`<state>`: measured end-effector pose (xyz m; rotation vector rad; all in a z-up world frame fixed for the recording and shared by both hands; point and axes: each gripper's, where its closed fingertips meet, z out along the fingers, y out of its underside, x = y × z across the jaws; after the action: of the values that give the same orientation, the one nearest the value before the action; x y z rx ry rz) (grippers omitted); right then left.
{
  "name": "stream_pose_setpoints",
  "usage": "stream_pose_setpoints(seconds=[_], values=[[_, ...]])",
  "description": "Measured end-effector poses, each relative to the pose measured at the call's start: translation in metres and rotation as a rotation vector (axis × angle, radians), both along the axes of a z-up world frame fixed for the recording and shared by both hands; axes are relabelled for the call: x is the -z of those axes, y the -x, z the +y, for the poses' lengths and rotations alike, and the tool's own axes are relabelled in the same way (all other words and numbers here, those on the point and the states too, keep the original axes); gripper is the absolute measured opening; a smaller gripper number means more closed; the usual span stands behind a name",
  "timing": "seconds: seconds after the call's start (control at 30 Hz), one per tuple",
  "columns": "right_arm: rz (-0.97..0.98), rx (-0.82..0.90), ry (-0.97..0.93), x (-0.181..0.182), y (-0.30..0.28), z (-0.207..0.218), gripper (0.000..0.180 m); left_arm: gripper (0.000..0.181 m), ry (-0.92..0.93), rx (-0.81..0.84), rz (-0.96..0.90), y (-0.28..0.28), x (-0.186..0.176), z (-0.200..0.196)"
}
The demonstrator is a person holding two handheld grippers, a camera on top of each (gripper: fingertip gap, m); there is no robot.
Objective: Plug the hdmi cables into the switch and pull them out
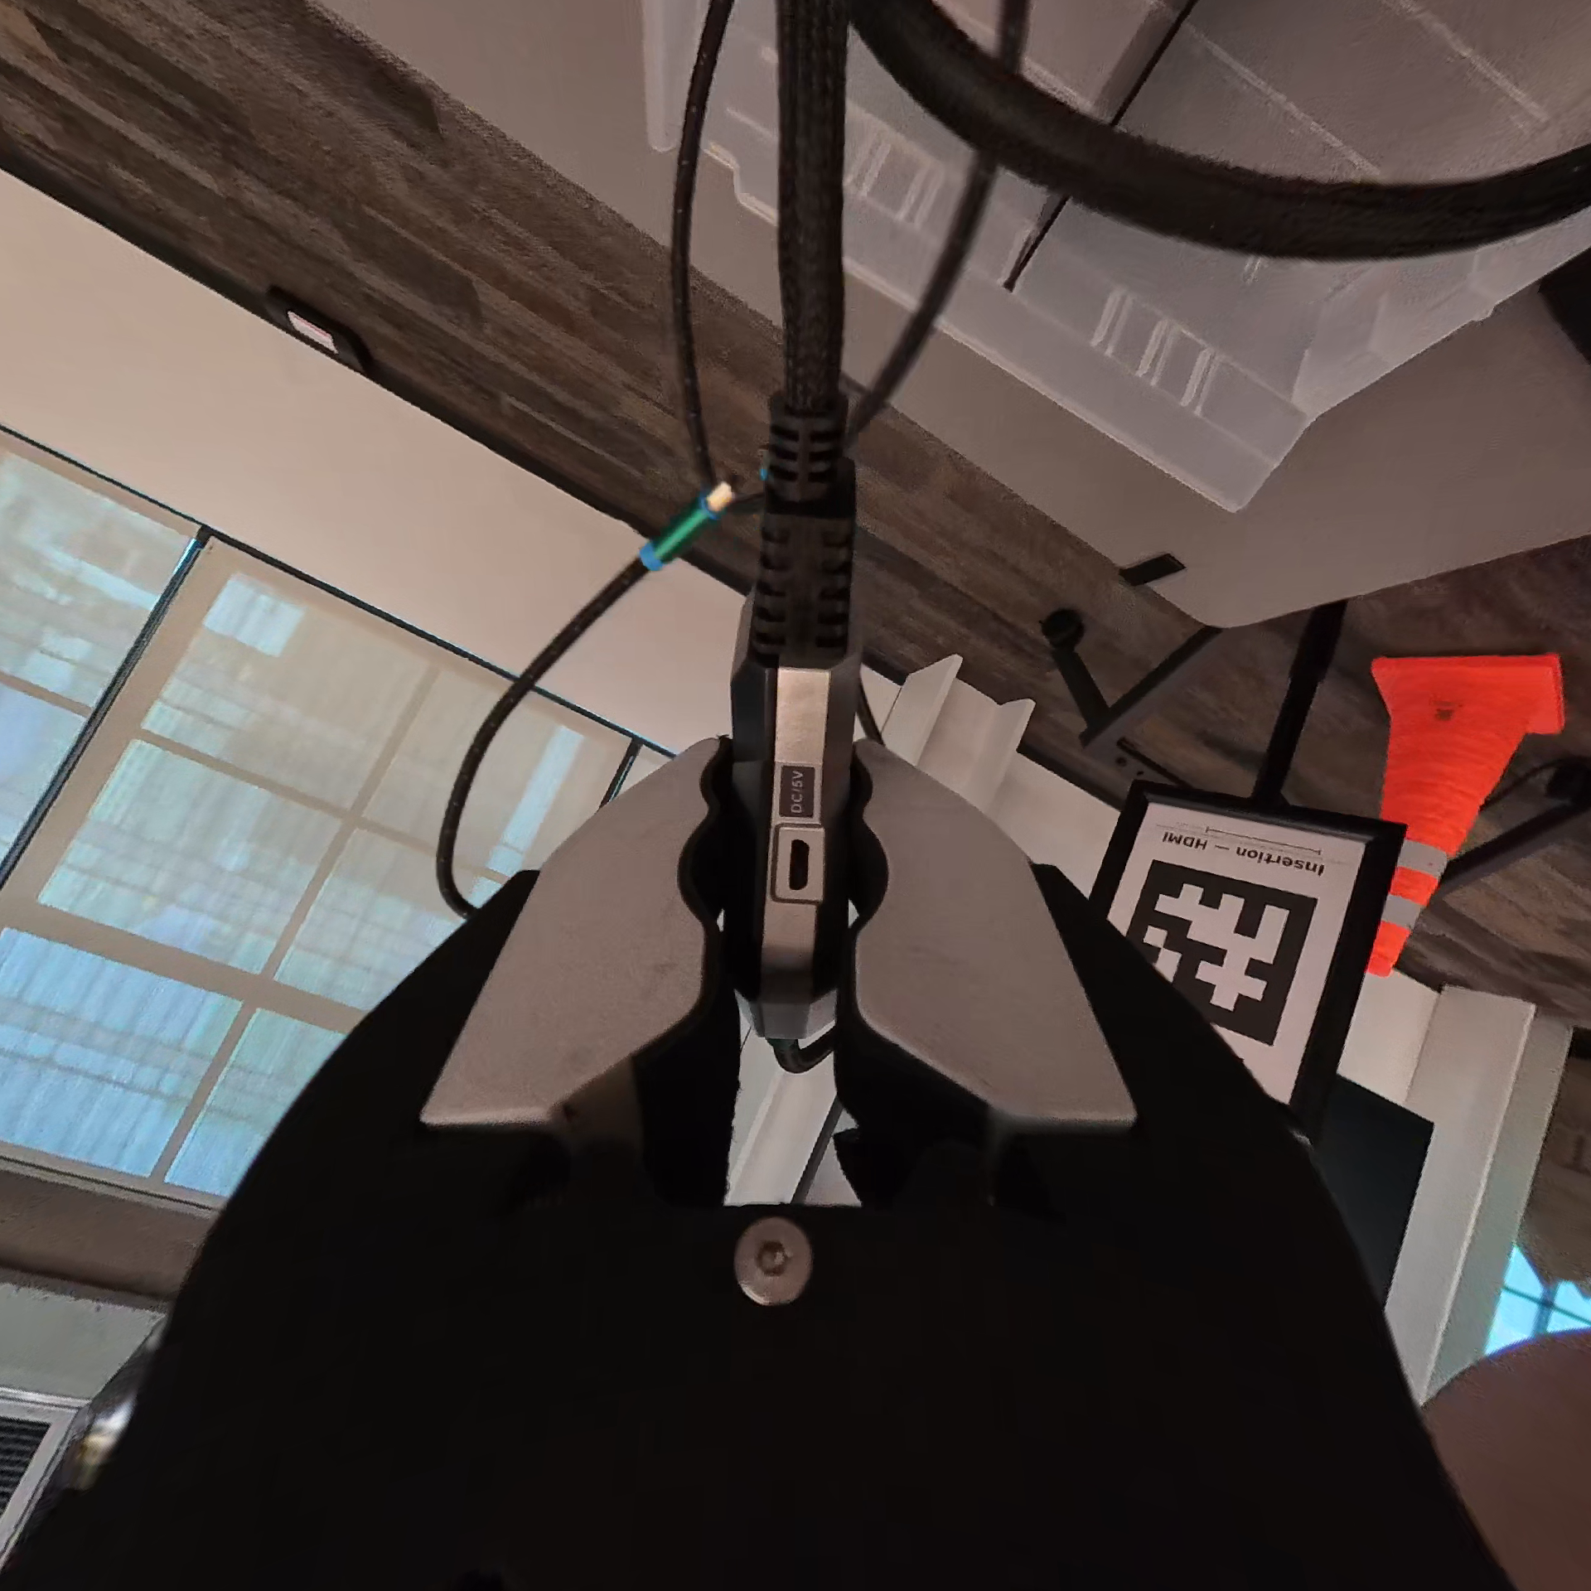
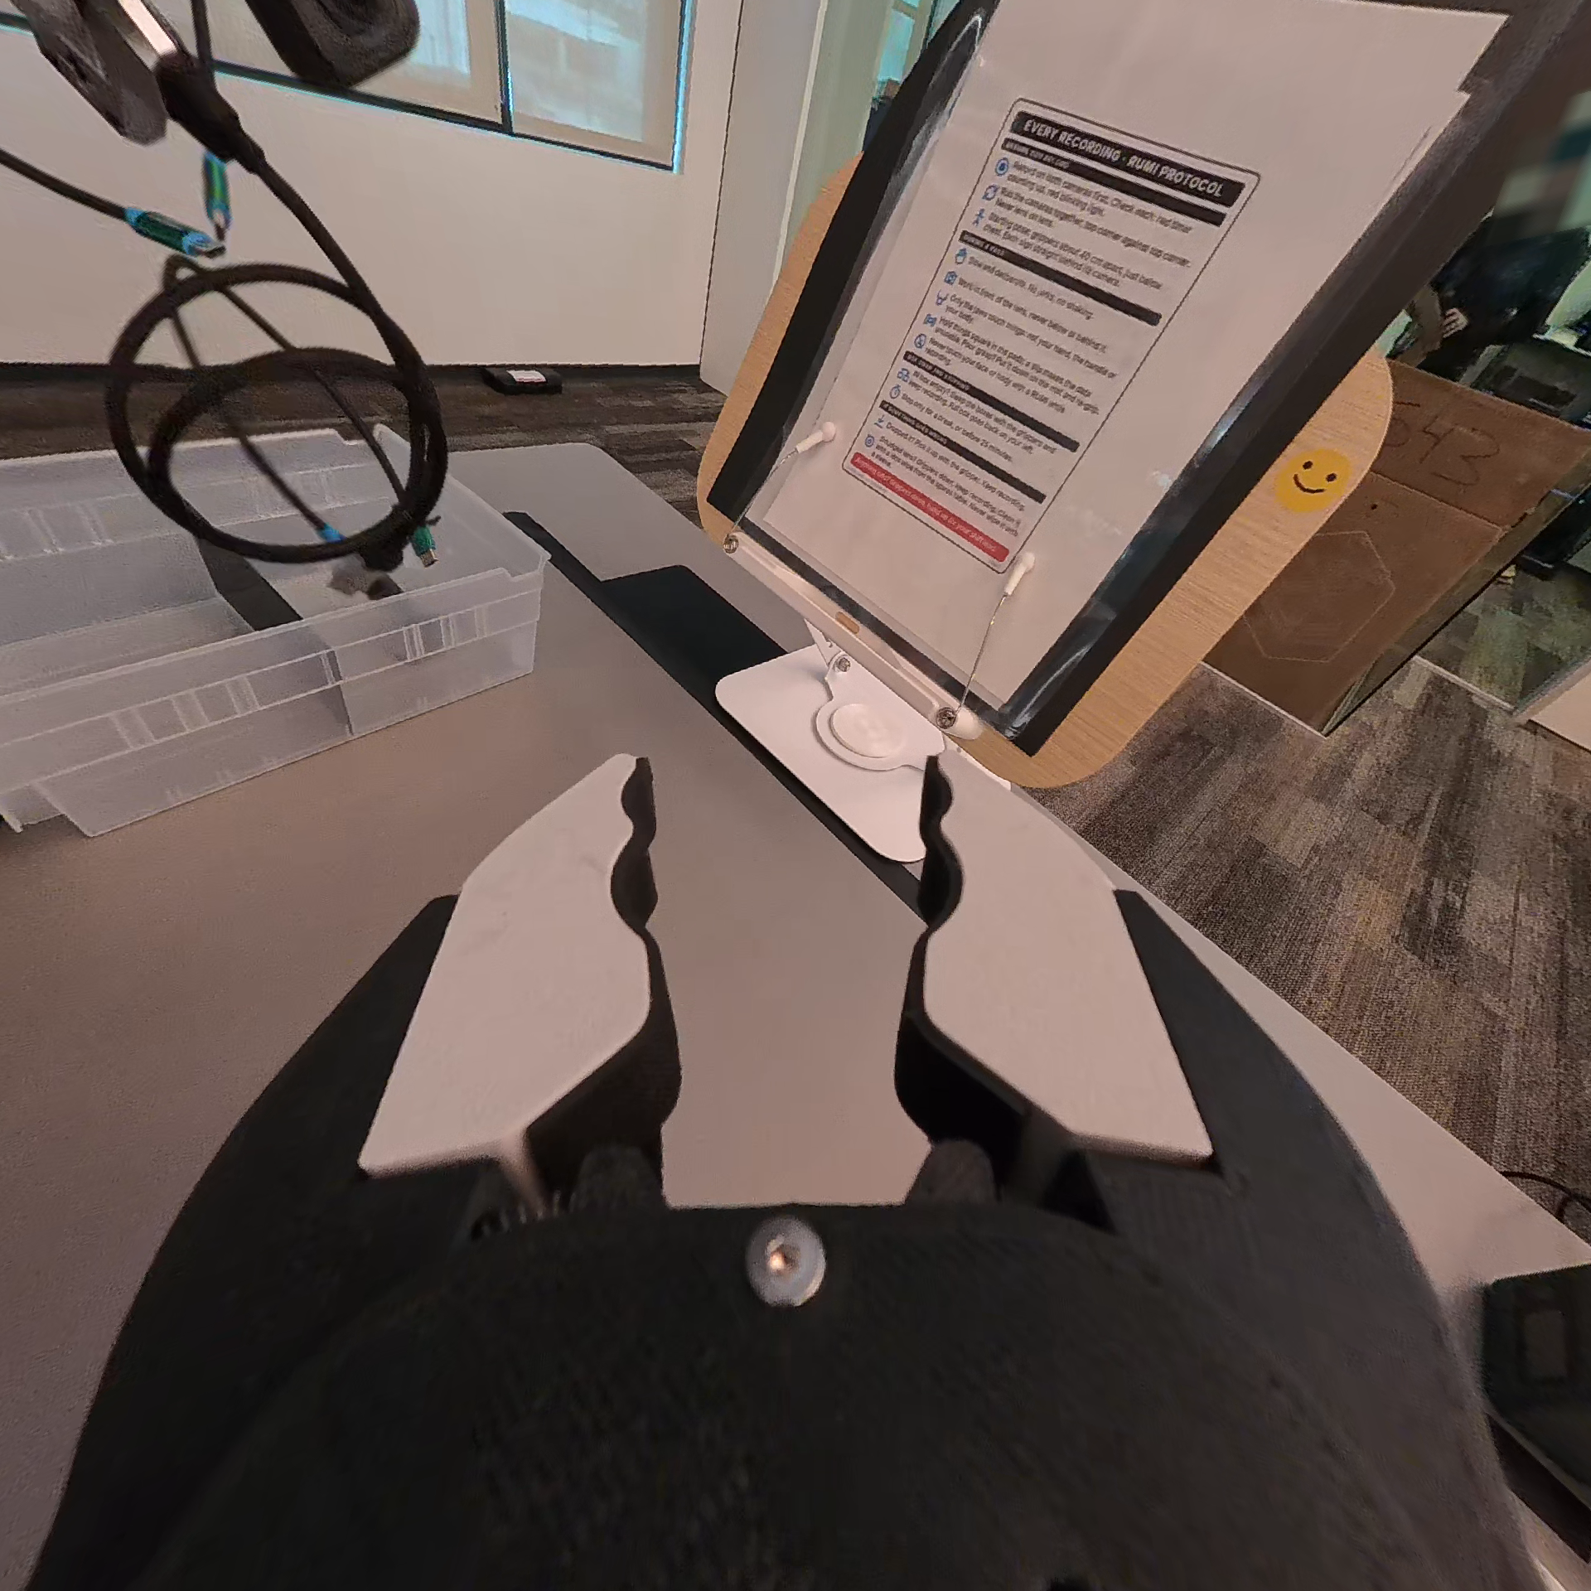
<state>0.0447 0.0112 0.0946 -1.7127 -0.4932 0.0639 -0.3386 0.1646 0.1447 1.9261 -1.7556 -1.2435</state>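
My left gripper (image 1: pixel 792 775) is shut on the grey metal HDMI switch (image 1: pixel 796 861), gripping its flat sides; a small port on its edge faces the camera. A black HDMI plug (image 1: pixel 805 551) with a thick braided cable (image 1: pixel 809 215) sits in the switch's far end. A thin cable with a green and blue connector (image 1: pixel 684 529) hangs loose beside it. In the right wrist view the left gripper (image 2: pixel 103 69) holds the switch high at the top left, and the cable loops (image 2: pixel 275 405) dangle over a clear bin. My right gripper (image 2: pixel 788 775) is open and empty above the table.
The clear plastic bin (image 2: pixel 430 654) stands on the grey table (image 2: pixel 258 904) at the left. An instruction board on a white stand (image 2: pixel 801 715) is straight ahead of the right gripper. A marker card (image 1: pixel 1231 938), an orange cone (image 1: pixel 1446 792) and a cardboard box (image 2: pixel 1420 560) are nearby.
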Motion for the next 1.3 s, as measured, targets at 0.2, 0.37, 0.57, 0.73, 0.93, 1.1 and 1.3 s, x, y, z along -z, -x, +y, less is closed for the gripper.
stream_pose_setpoints(seconds=[0.2,0.37,0.57,0.73,0.93,1.1,1.3], values=[[0.01,0.008,0.001,0.001,-0.005,0.002,0.06,0.022,-0.052,0.002,-0.026,-0.006,-0.036,-0.011],[0.01,0.004,0.006,0.002,-0.005,0.003,0.059,0.022,-0.129,0.076,-0.142,-0.031,-0.066,-0.019],[-0.136,0.184,0.065,0.0,-0.062,-0.034,0.057,0.022,-0.255,0.289,-0.512,-0.103,-0.103,-0.033],[-0.172,0.629,0.32,0.047,-0.2,-0.138,0.054,0.022,-0.234,0.458,-0.995,-0.173,-0.117,-0.072],[0.126,0.731,0.594,0.135,-0.25,-0.216,0.043,0.021,0.08,0.378,-1.65,-0.236,-0.099,-0.12],[0.194,0.838,0.833,0.194,-0.27,-0.231,0.029,0.021,0.378,0.273,-1.882,-0.266,-0.051,-0.134],[0.457,0.819,0.883,0.201,-0.269,-0.228,0.005,0.021,0.519,0.136,-1.907,-0.284,0.027,-0.127]])
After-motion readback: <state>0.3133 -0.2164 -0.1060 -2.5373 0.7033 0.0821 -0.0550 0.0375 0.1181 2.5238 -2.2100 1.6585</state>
